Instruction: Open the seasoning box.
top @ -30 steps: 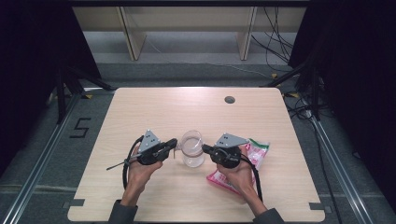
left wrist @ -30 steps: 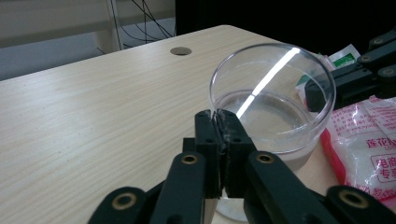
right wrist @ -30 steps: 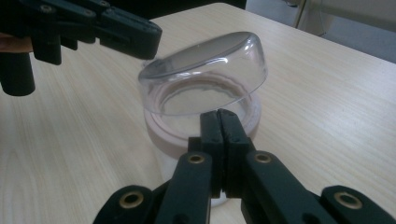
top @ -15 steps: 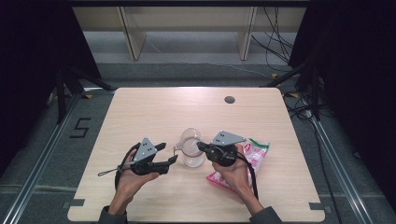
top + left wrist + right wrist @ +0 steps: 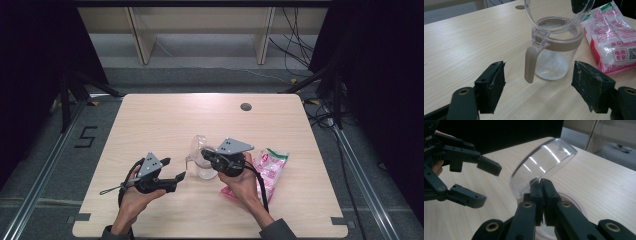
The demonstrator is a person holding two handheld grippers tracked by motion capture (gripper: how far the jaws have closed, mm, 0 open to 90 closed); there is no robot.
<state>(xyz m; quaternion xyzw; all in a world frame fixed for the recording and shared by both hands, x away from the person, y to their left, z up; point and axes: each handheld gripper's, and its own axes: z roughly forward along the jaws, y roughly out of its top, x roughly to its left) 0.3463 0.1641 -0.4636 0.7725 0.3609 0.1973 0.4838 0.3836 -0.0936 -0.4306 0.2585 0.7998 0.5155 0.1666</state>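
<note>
Lid: while my right fingers (image 5: 541, 185) pinch the clear lid (image 5: 543, 166) by its rim, it stands swung up, hinged at the jar's collar.
Jar: the jar (image 5: 554, 53) sits on the worktop (image 5: 165, 120), almost empty, beside a pink packet (image 5: 268, 169).
Left fingers: my left fingers (image 5: 544, 86) have just been opening; wide, nothing between them.
Done: jar opened, I judge.
Left: filling from the packet, probably.

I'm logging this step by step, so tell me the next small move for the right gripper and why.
Probably swing the clear lid further back on its hinge. The right gripper is shut on the lid's rim, and the lid stands tilted half open over the jar. The left gripper has just opened its jaws and sits back from the handle, holding nothing, so the jar is unsteadied: move gently.
</note>
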